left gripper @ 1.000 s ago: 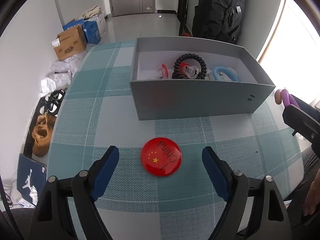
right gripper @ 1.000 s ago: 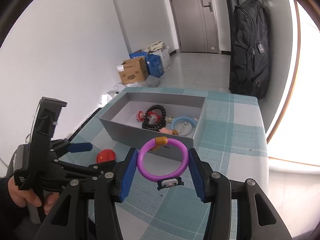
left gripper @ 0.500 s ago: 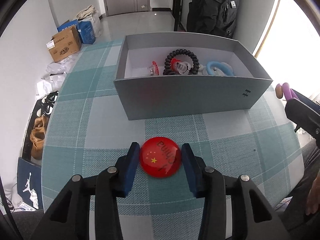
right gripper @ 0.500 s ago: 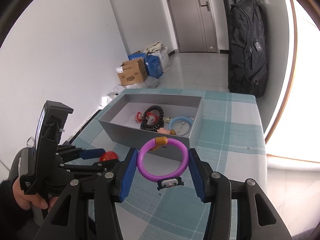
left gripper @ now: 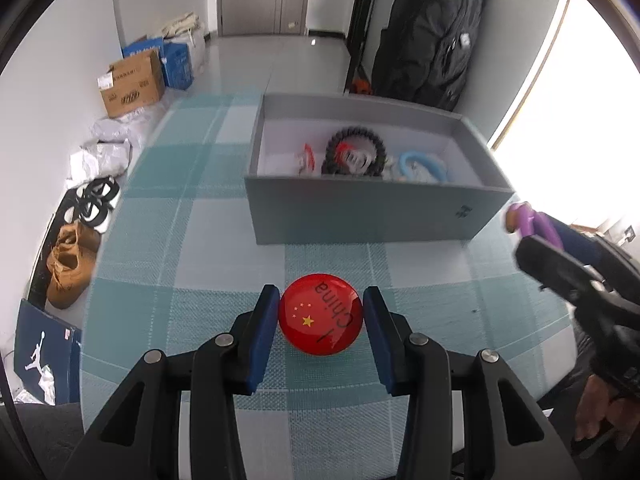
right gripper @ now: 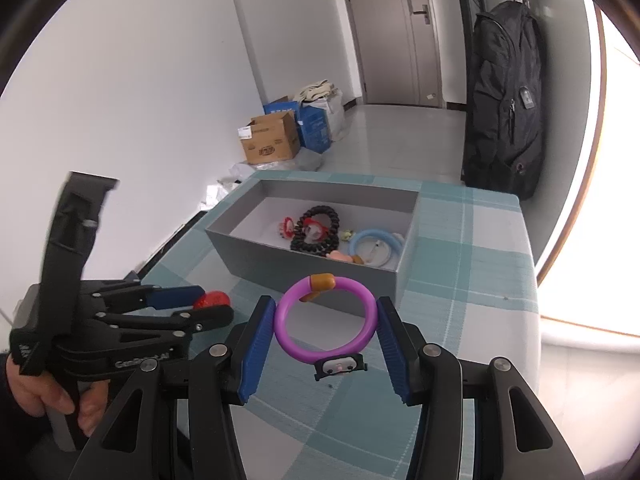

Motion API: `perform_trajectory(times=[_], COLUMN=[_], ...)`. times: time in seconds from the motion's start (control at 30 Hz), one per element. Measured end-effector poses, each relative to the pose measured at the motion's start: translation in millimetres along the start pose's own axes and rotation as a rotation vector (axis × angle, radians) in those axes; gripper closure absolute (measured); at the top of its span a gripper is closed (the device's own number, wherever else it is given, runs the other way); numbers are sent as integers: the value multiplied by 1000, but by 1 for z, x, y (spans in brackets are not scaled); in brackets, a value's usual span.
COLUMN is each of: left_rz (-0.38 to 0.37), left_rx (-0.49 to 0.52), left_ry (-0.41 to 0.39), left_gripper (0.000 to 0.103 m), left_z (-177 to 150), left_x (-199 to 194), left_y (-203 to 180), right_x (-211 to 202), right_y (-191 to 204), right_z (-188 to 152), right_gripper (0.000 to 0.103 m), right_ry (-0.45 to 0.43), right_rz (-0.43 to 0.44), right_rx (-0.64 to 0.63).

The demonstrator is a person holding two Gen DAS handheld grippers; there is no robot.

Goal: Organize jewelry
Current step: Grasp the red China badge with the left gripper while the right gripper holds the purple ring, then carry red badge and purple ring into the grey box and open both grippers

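My left gripper point(left gripper: 321, 322) is shut on a round red badge point(left gripper: 321, 320) with yellow stars, held above the checked tablecloth point(left gripper: 180, 248). The badge also shows in the right wrist view point(right gripper: 214, 300). My right gripper point(right gripper: 326, 330) is shut on a purple bracelet point(right gripper: 325, 322) with an orange bead and a small charm; it also shows in the left wrist view point(left gripper: 536, 222). A grey open box point(left gripper: 372, 212) stands ahead, holding a black beaded bracelet point(left gripper: 354, 152), a blue ring point(left gripper: 422, 164) and small red pieces. The box also shows in the right wrist view point(right gripper: 256, 252).
Cardboard boxes point(left gripper: 132, 82) and shoes point(left gripper: 70, 258) lie on the floor left of the table. A black backpack point(right gripper: 506, 96) hangs by the door at the far right. The table edge point(right gripper: 536, 312) runs near the window.
My left gripper closed from wide open onto the red badge and lifted it slightly. The right gripper kept holding the purple bracelet, moving a little closer to the box.
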State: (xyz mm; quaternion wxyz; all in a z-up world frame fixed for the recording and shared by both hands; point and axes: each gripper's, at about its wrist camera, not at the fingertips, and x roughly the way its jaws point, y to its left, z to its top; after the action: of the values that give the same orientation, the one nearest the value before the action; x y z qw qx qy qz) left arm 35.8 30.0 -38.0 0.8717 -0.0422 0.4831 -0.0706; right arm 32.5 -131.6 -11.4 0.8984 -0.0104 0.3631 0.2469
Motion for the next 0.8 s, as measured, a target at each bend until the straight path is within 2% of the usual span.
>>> perform_trajectory(times=[0.4,0.8], left_rz=[-65,-118], left_rx=[-22,-44], left_ry=[-179,-217], left_gripper=[66,66], left_z=[13,48], left_x=[-33,-29], left_y=[-3,1], right_x=[-9,5], right_y=[-1,-10], right_z=[17,46], right_gripper=[53,53], right_ry=[-80,-98], right_rz=[39,82], right_rx=[1,10])
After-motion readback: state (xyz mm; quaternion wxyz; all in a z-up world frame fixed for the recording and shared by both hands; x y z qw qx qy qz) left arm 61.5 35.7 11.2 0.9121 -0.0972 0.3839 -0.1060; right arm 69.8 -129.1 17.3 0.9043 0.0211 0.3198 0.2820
